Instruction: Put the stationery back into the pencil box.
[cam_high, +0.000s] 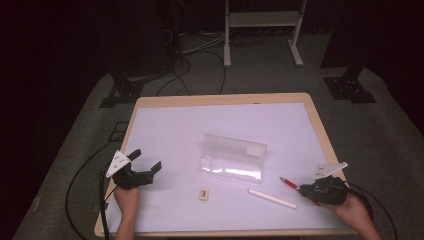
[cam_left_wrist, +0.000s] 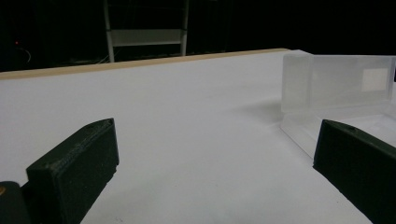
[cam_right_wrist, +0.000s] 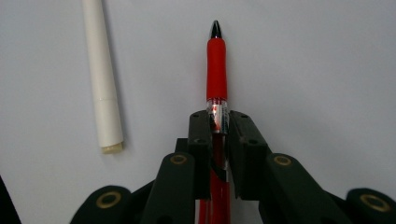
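A red pen (cam_right_wrist: 216, 65) lies on the white mat, and my right gripper (cam_right_wrist: 217, 122) is shut on its barrel, with the tip pointing away from the jaws. In the high view this gripper (cam_high: 306, 190) sits at the table's front right, the pen (cam_high: 287, 182) sticking out to its left. A white capped pen (cam_right_wrist: 102, 74) lies beside it, apart from the jaws. At the front left my left gripper (cam_high: 147, 160) stands open and holds nothing. Its jaws (cam_left_wrist: 218, 140) face an open clear plastic case (cam_left_wrist: 341, 81).
The clear case (cam_high: 232, 157) lies open mid-table with its lid raised. A small tan block (cam_high: 203, 194) sits in front of it, and the white pen (cam_high: 272, 198) lies to its right. The mat covers a wooden table (cam_high: 320, 125); cables trail on the floor.
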